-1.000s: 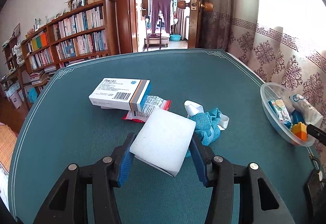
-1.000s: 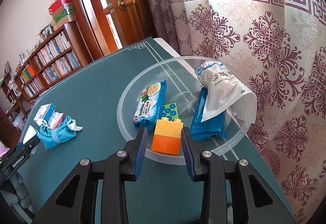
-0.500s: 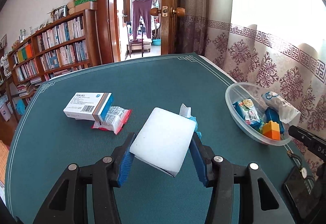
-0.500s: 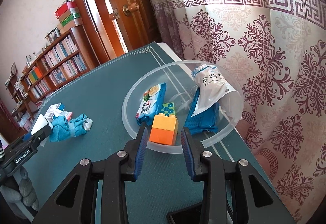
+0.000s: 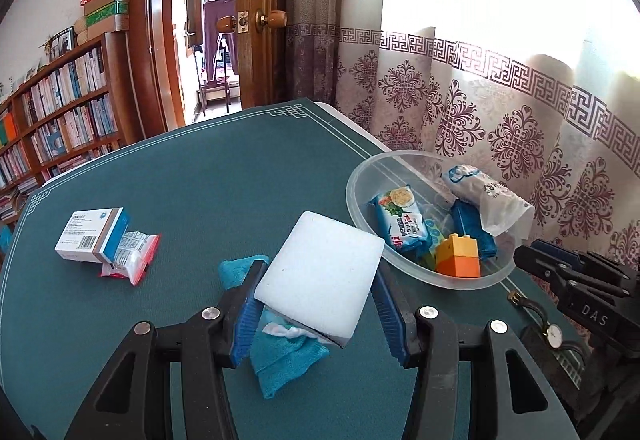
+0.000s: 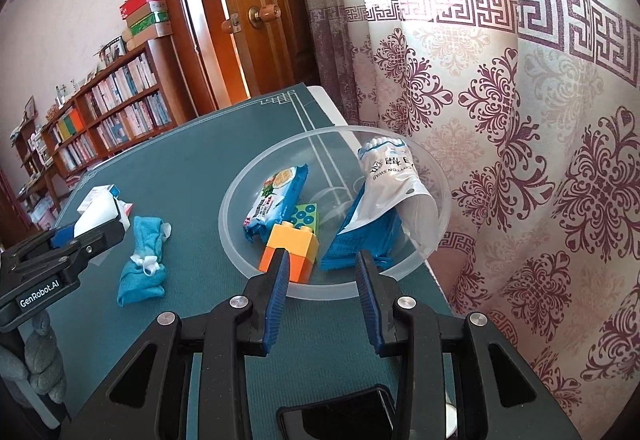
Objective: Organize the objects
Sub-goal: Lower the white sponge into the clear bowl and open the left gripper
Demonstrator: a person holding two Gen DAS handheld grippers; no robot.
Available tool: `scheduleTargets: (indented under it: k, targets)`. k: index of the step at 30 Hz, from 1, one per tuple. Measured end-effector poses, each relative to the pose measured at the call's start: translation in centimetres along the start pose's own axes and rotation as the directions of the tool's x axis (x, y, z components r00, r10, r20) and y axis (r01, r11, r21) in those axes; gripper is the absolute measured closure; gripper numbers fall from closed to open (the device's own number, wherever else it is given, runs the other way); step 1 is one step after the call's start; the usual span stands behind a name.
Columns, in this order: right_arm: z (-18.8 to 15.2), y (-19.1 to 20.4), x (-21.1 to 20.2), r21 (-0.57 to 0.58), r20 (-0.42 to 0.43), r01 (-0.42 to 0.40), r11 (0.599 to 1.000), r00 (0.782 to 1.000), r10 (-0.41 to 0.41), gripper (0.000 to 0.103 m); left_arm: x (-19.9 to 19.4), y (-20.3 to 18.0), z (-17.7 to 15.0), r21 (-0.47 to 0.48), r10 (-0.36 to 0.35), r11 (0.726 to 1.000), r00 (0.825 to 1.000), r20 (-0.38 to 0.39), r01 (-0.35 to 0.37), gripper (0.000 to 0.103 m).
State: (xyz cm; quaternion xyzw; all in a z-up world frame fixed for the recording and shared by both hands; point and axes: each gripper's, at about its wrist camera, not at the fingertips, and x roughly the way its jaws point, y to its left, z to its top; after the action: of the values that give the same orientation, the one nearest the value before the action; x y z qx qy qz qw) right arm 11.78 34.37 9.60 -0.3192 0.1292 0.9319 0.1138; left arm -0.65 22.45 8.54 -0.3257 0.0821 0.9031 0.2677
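Note:
My left gripper [image 5: 320, 271] is shut on a white sponge [image 5: 324, 264] and holds it above the green table, over a teal cloth [image 5: 284, 356], just left of the clear plastic bowl [image 5: 400, 159]. In the bowl lie an orange-and-yellow brick [image 5: 458, 254], a noodle packet [image 5: 400, 220], a cotton swab bag [image 5: 484, 195] and a blue packet [image 6: 360, 240]. My right gripper [image 6: 322, 256] hovers at the bowl's near rim [image 6: 440, 175], jaws narrowly apart with nothing between them. The brick [image 6: 292, 248] lies just beyond its left finger.
A medicine box [image 5: 92, 236] and a red-and-white sachet [image 5: 132, 260] lie at the table's left. A wristwatch [image 5: 554, 334] and a dark phone [image 6: 340, 416] rest near the front right edge. A curtain hangs close behind the bowl; a bookshelf and a doorway stand beyond the table.
My left gripper has carried the sponge to the right, over the teal cloth and close to the bowl. The right gripper has drawn back slightly from the bowl.

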Motion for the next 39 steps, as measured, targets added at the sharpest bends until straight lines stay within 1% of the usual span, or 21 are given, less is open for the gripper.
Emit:
scheduleTargets:
  k: [8, 14, 23, 24, 26, 28, 32, 35, 39]
  targets:
    - [0.1, -1.4, -0.5, 0.013, 0.012, -0.008, 1.0, 1.0, 0.008, 0.067, 2.3, -3.3, 2.2, 0.034, -0.069, 0.997, 0.997, -0.029, 0.07, 0.048]
    - [0.0, -2.0, -0.6, 0.021, 0.014, -0.017, 1.0, 1.0, 0.017, 0.067, 4.3, -5.8, 3.8, 0.063, -0.107, 0.992, 0.993, -0.047, 0.11, 0.048]
    - [-0.2, -2.7, -0.4, 0.046, 0.012, -0.025, 0.999, 1.0, 0.024, 0.067, 7.3, -8.8, 5.1, 0.085, -0.167, 0.981, 0.984, -0.063, 0.172, 0.047]
    - [-0.2, -2.8, -0.4, 0.047, 0.013, -0.024, 0.999, 1.0, 0.024, 0.067, 7.5, -9.0, 5.2, 0.08, -0.176, 0.98, 0.982, -0.061, 0.181, 0.046]
    - [-0.3, -2.8, -0.4, 0.048, 0.013, -0.022, 0.999, 1.0, 0.022, 0.067, 8.0, -9.0, 5.2, 0.064, -0.189, 0.979, 0.98, -0.065, 0.193, 0.036]
    - [-0.3, -2.8, -0.3, 0.049, 0.011, -0.022, 0.999, 1.0, 0.021, 0.067, 8.4, -8.8, 5.1, 0.048, -0.203, 0.977, 0.976, -0.073, 0.207, 0.034]
    - [-0.5, -2.8, -0.2, 0.052, 0.009, -0.02, 0.998, 1.0, 0.02, 0.067, 8.4, -7.9, 4.6, 0.024, -0.192, 0.981, 0.978, -0.081, 0.195, 0.03]
    - [-0.5, -2.8, -0.2, 0.053, 0.011, -0.018, 0.998, 1.0, 0.018, 0.067, 8.2, -7.0, 4.4, 0.0, -0.181, 0.983, 0.98, -0.077, 0.182, 0.029]
    - [-0.5, -2.6, -0.5, 0.052, 0.017, -0.02, 0.998, 1.0, 0.019, 0.067, 7.5, -6.4, 4.1, 0.007, -0.143, 0.99, 0.988, -0.061, 0.143, 0.029]
